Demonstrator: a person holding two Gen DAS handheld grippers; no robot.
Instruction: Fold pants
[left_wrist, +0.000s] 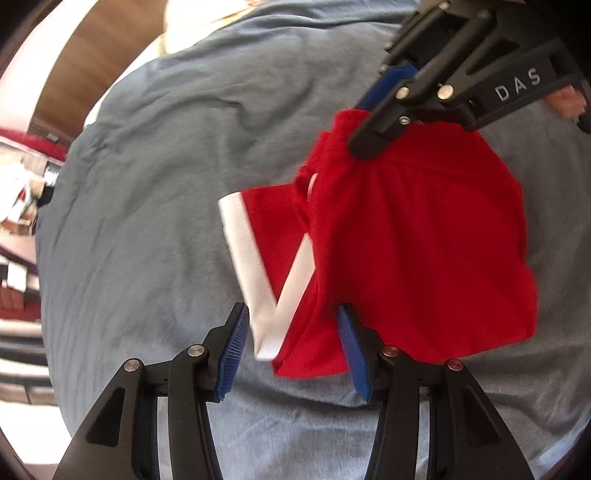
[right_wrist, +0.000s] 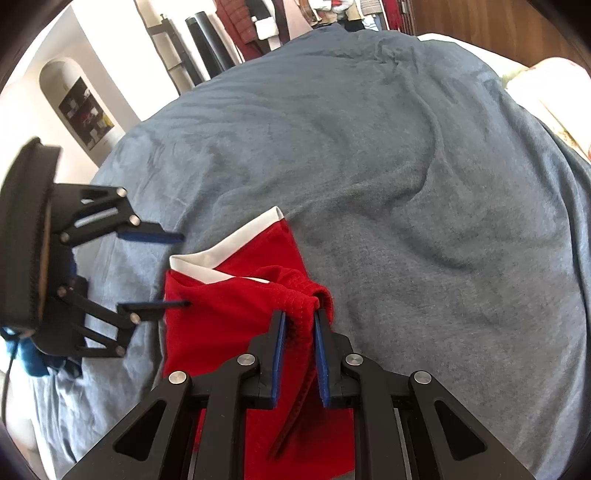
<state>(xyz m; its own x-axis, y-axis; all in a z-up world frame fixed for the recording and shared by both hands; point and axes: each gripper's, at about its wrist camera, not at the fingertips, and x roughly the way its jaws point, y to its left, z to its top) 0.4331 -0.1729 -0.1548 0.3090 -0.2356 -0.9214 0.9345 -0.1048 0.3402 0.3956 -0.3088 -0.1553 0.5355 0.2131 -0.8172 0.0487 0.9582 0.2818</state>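
The red pants (left_wrist: 406, 236) with white hem bands (left_wrist: 243, 251) lie folded on a blue-grey blanket (left_wrist: 166, 184). My left gripper (left_wrist: 293, 321) is open, its blue pads either side of the white hems and red leg ends, not closed on them. My right gripper (right_wrist: 298, 317) is shut on a bunched red waistband edge (right_wrist: 299, 299) and lifts it slightly. In the left wrist view the right gripper (left_wrist: 364, 129) comes in from the upper right onto the pants' far edge. In the right wrist view the left gripper (right_wrist: 184, 269) is open at the left by the pants (right_wrist: 229, 314).
The blanket (right_wrist: 406, 184) covers a bed and has ridges and wrinkles. A cream pillow (right_wrist: 546, 96) lies at the right. Hanging clothes (right_wrist: 258, 22) and a white wall with an arched niche (right_wrist: 81, 107) stand beyond the bed. A wooden floor (left_wrist: 85, 55) shows past the far edge.
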